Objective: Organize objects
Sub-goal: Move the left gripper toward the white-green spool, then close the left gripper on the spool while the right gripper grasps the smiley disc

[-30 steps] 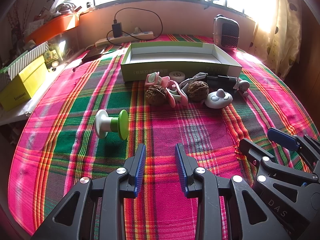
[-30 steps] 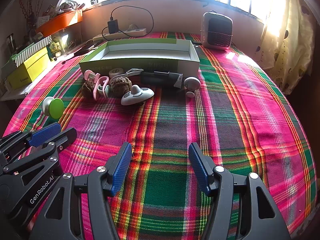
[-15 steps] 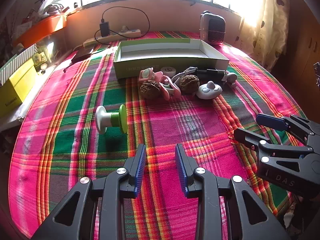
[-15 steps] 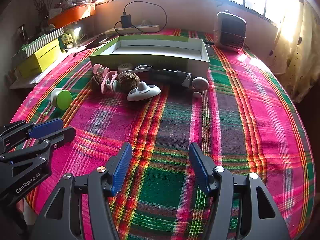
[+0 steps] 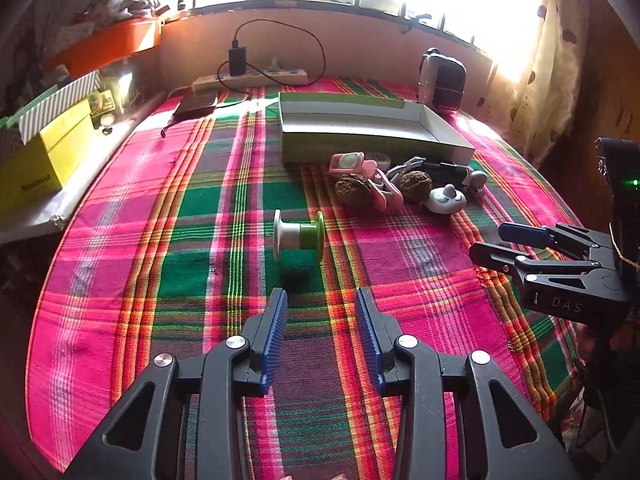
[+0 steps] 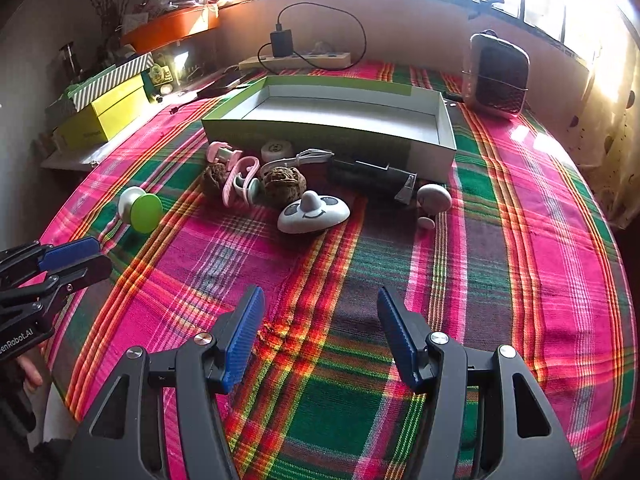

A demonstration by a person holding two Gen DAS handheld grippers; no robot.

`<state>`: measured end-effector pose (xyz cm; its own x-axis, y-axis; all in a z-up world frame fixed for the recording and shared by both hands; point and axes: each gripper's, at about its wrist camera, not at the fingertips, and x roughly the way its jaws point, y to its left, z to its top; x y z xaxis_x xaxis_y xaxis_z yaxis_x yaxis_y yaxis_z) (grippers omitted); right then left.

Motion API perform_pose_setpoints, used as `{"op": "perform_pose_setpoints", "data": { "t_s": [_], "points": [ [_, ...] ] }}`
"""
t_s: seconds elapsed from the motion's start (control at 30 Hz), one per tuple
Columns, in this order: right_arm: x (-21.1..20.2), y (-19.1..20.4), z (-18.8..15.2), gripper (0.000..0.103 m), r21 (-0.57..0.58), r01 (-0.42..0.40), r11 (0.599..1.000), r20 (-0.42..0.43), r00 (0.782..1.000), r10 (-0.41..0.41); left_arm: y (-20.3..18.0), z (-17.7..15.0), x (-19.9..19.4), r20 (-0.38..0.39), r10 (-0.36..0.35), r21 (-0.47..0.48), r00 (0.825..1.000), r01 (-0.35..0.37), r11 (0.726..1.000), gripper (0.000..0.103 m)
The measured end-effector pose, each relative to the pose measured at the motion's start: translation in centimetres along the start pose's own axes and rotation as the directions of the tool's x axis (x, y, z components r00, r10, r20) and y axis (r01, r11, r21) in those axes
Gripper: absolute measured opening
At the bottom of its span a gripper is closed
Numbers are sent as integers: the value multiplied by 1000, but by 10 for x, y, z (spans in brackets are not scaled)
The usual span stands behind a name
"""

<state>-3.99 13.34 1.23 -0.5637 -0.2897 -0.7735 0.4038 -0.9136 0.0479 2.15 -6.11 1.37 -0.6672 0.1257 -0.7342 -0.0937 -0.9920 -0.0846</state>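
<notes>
A white and green spool lies on its side on the plaid cloth, straight ahead of my left gripper. That gripper's jaws are opening and hold nothing. My right gripper hovers open over the cloth, nothing between its fingers. Ahead of it lies a cluster: a white smiley gadget, two brown walnuts, a pink clip, a black tool and a grey pebble-like piece. Behind them stands an open green tray box, nothing visible inside it.
A grey heater stands at the back right. A power strip with a charger runs along the back wall. Yellow and striped boxes and an orange planter sit on the left ledge. A curtain hangs at the right.
The left wrist view has swung so the spool now lies straight ahead of the left gripper instead of off to its left. The right gripper has tilted slightly and kept its place.
</notes>
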Motion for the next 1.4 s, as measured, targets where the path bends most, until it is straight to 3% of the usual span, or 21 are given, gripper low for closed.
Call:
{"op": "perform_pose_setpoints", "data": {
  "t_s": [0.2, 0.73, 0.93, 1.1, 1.4],
  "points": [
    [13, -2, 14, 60, 5, 8, 1000, -23, 1000, -8, 5, 15, 17, -23, -40, -33, 999, 39, 999, 36],
    [35, 2, 37, 60, -46, 26, 999, -26, 999, -27, 17, 37, 42, -56, -18, -39, 998, 15, 999, 36],
    [40, 2, 41, 63, -58, 16, 998, -27, 999, -17, 22, 46, 46, -55, -73, -46, 996, 70, 996, 36],
    [41, 3, 42, 63, -60, 13, 998, -27, 1000, -15, 16, 54, 54, -69, -66, -6, 995, 65, 998, 36],
    [43, 0, 46, 63, -37, 29, 999, -27, 999, -30, 16, 63, 66, -90, -46, -19, 995, 44, 999, 36]
  ]
}}
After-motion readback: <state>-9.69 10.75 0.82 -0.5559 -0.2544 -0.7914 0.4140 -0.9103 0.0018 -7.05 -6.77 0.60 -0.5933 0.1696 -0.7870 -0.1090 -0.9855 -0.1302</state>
